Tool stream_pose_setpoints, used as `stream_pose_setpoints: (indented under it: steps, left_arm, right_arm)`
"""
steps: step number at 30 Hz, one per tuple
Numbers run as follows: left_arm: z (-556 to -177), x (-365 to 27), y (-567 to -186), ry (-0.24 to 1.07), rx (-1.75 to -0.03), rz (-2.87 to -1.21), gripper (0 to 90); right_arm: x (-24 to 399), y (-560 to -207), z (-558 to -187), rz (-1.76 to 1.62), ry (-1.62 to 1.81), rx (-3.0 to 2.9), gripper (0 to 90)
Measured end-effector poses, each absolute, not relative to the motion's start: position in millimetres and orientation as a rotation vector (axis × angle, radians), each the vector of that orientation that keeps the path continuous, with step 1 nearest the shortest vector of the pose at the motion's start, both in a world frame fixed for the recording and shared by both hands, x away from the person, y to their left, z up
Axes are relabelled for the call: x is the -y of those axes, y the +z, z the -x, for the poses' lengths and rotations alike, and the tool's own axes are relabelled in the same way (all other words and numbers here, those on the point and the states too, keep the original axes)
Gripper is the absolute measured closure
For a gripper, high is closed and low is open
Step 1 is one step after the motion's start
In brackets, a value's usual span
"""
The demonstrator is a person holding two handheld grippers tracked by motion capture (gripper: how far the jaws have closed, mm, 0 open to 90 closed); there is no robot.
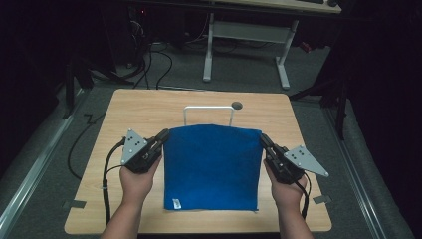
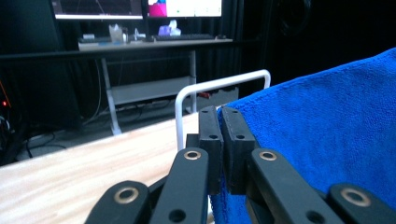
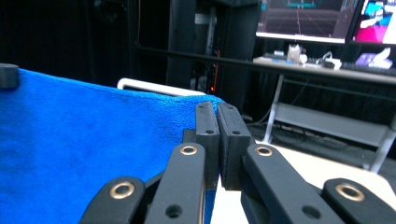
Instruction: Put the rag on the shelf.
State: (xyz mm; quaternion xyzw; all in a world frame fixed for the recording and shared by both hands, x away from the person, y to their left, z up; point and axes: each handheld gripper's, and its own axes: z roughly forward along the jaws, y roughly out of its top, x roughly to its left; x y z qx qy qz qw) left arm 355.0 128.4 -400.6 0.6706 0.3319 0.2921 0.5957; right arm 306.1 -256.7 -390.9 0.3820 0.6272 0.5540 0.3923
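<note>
Lifting blue towel (image 1: 211,167) by top corners: left hand-held gripper (image 1: 162,137) and right hand-held gripper (image 1: 263,141) each clamped tight on corner, cloth stretched between them, lower hem on worktop (image 1: 144,107). White rail (image 1: 208,108) just beyond grippers; next move likely draping over it, needing level raise.

Blue towel (image 1: 211,162) is stretched flat by its top corners, bottom edge resting on the desk (image 1: 134,107), white tag bottom-left.

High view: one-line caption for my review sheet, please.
Left tool and right tool each pinch a top corner of a blue terry towel before a white wire rack on a wooden table.
</note>
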Motion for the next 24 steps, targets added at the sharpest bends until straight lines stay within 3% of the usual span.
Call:
stream_pose_setpoints:
  steps: [24]
  left_arm:
    - [-367,-129,-337,0.778,-0.696,-1.461,88.2]
  right_arm:
    - [259,-337,-315,-0.886,1.448,-1.485,88.7]
